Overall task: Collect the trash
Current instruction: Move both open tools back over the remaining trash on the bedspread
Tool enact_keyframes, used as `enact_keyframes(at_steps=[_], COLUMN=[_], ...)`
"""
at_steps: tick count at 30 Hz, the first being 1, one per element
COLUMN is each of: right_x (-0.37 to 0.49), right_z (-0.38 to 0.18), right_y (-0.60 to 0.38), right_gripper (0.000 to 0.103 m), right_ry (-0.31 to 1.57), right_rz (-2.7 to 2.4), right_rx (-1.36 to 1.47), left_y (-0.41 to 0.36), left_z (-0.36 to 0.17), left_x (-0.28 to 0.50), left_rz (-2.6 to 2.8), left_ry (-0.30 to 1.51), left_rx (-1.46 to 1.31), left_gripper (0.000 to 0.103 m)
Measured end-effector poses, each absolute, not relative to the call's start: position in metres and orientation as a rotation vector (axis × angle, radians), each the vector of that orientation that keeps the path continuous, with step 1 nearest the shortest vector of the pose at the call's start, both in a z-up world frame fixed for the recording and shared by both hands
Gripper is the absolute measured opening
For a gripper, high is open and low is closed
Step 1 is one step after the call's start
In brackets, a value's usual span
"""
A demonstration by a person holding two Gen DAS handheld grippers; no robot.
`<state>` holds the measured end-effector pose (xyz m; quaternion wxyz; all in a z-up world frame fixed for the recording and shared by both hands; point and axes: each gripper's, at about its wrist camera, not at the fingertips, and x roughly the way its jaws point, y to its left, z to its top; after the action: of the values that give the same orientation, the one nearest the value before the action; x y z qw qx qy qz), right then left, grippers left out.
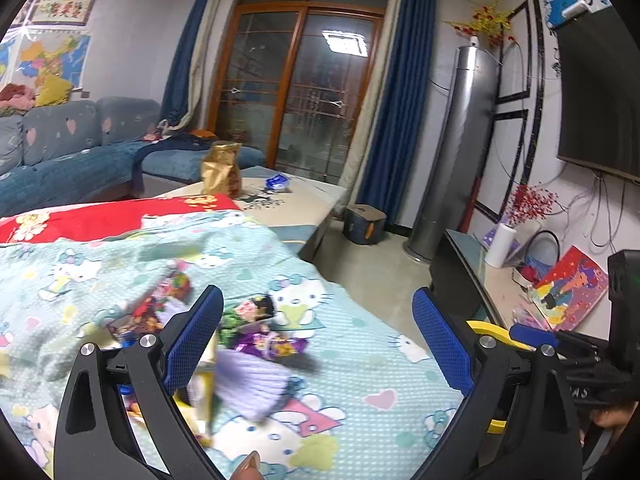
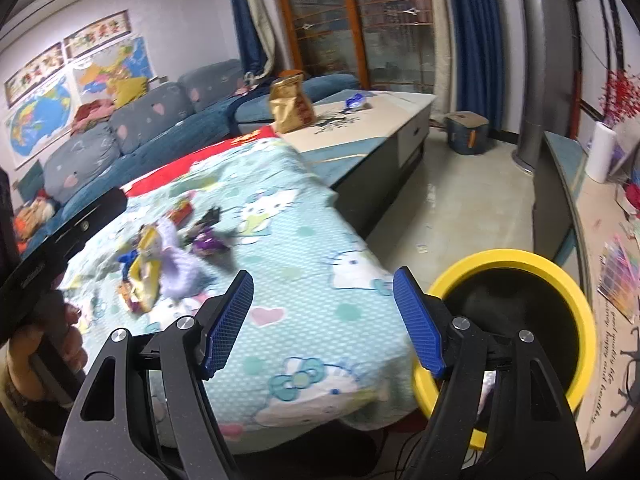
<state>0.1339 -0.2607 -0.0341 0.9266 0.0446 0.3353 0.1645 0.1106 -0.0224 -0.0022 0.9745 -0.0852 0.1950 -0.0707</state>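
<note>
Lying in a loose heap on the Hello Kitty sheet [image 1: 340,360], the trash pile [image 1: 240,344] is a jumble of crumpled snack wrappers, blurred in both views: a lilac knitted-looking piece [image 1: 248,380], a shiny purple wrapper [image 1: 280,346], a yellow packet [image 2: 146,276] and some red and dark ones behind. The pile sits on the middle of the sheet, back from the sheet's near edge and closer to its left side as the right wrist view shows it.

The left gripper [image 1: 318,344] stands wide open over the sheet, nothing between its blue pads; its left pad [image 1: 192,344] overlaps the near side of the pile in the picture, but whether it touches any wrapper cannot be told. A fingertip [image 1: 248,465] shows at the bottom edge of that view.

The right gripper [image 2: 324,324] is also spread open and empty, above the near right corner of the sheet. Its right pad [image 2: 418,326] lies in front of the rim of a yellow-rimmed bin [image 2: 520,260], which stands just beside that corner, its dark inside facing the camera. At the left edge of the right wrist view a hand [image 2: 44,344] grips the black body of the other tool.

Beyond the sheet's far edge a red cloth [image 1: 100,220] shows, then a pale coffee table [image 1: 280,208] carrying a gold snack bag [image 1: 222,170] and a small blue wrapper [image 1: 278,181]. A blue sofa [image 1: 72,152] runs along the left wall.
</note>
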Motion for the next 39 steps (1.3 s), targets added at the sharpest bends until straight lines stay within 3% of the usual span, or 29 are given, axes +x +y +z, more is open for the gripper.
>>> enact_keyframes(at_steps=[37, 39], right_x=[0.149, 0.151], right_z=[-0.037, -0.038], right_y=[-0.106, -0.100], right_gripper=[0.065, 0.065], right_ry=[0.717, 0.719], right_rz=[0.605, 0.611], right_rx=[0.038, 0.035], left_y=[0.149, 0.152], left_z=[-0.038, -0.043], left_x=[0.081, 0.084], left_rz=[0.192, 0.181], left_ry=[0.501, 0.517], left_rx=[-0.286, -0.300], left_gripper=[0.092, 0.087])
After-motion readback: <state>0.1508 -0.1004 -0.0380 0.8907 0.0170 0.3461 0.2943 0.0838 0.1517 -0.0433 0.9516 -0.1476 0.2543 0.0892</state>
